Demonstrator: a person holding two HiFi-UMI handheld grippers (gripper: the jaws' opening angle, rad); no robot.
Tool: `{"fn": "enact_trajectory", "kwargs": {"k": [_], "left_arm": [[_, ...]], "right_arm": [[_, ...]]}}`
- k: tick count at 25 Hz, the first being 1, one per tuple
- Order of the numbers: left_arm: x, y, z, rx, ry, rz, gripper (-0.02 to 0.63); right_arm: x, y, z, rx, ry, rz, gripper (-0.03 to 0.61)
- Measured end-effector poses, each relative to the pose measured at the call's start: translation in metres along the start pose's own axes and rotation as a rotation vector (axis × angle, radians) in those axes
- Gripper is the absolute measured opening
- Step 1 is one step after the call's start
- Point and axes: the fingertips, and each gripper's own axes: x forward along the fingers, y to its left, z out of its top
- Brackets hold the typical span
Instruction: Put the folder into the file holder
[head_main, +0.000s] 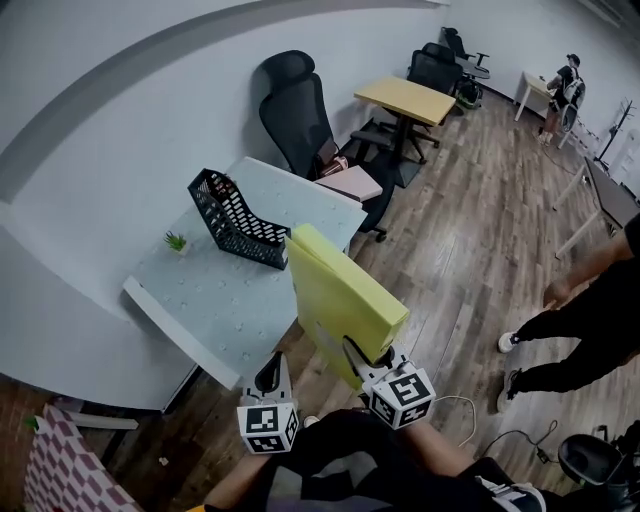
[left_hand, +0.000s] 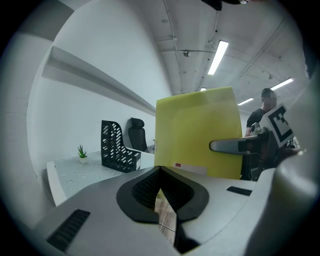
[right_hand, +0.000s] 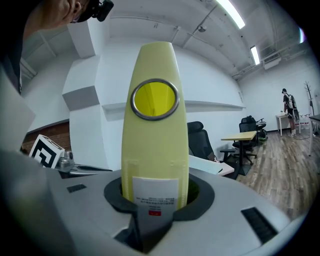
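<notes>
Head view: the right gripper (head_main: 368, 368) is clamped on the near lower edge of a thick yellow folder (head_main: 335, 288), which stands tilted in the air, off the near right edge of the pale table (head_main: 190, 300). The black mesh file holder (head_main: 236, 216) stands on that table, beyond the folder and apart from it, with a small potted plant (head_main: 177, 241) to its left. The left gripper (head_main: 270, 380) hangs low to the left of the right one, clear of the folder. A black office chair (head_main: 300, 110) stands behind the table

Left gripper view: the left gripper (left_hand: 162, 200) has its jaws drawn together with nothing between them. Beyond it the folder (left_hand: 197, 132) shows its broad yellow face, pinched at the right by the right gripper (left_hand: 232, 146). The file holder (left_hand: 117, 147) and plant (left_hand: 81, 152) sit on the table at far left

Right gripper view: the right gripper (right_hand: 155, 202) grips the folder (right_hand: 154, 145) by its spine, which rises upright between the jaws, with a metal-ringed hole (right_hand: 154, 100) above and a white label (right_hand: 155, 195) at the jaws
</notes>
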Motion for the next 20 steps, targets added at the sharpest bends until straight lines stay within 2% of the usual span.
{"fn": "enact_trajectory", "kwargs": {"k": [13, 20], "left_arm": [[0.043, 0.068, 0.000, -0.054, -0.001, 0.077, 0.005], [0.093, 0.101, 0.022, -0.074, -0.004, 0.166, 0.005]], "right_arm": [[0.084, -0.009, 0.012, -0.032, 0.021, 0.041, 0.143], [0.137, -0.031, 0.058, -0.070, -0.035, 0.128, 0.141]]}}
